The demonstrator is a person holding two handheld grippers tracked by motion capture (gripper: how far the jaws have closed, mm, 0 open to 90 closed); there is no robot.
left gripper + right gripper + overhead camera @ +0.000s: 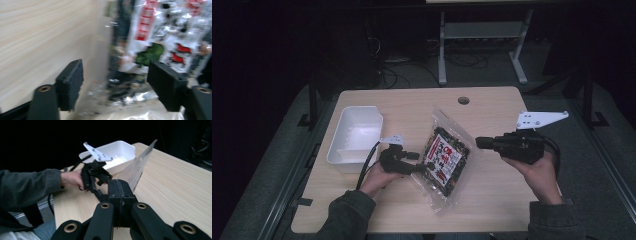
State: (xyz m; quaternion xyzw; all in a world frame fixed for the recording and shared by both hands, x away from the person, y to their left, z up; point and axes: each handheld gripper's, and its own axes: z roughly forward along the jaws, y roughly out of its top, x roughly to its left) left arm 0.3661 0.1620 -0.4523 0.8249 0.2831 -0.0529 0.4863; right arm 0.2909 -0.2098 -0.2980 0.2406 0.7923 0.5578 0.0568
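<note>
1. my right gripper (479, 143) has its jaws fully together, pinched on the edge of the snack bag (443, 156); in the right gripper view the clear film of the snack bag (136, 168) rises straight out of the shut pads, so that side is held; the hold is on thin, slick plastic only, and i judge a sharp tug could slide the film out.

2. my left gripper (419, 161) stands with its jaws wide apart at the bag's other side; in the left gripper view the printed face of the bag (155, 45) lies between and beyond the two black pads (71, 82), and neither pad presses on it; so the left has nothing gripped yet.

3. the bag sits mid-table, tilted up off the table (492, 200) on the right gripper's side, its lower corner toward me.

4. risk: if i close the left jaws here they may catch only a fold of loose film, or bite the contents instead of the edge; a crumpled or crushed pack would follow.

5. risk: pulling the two grippers apart unevenly could tear the seal or spill the contents.

6. risk: the white tray (354, 137) sits just beside my left hand (379, 177); a wide swing of that hand or its trailing cable could knock it along the table.
</note>
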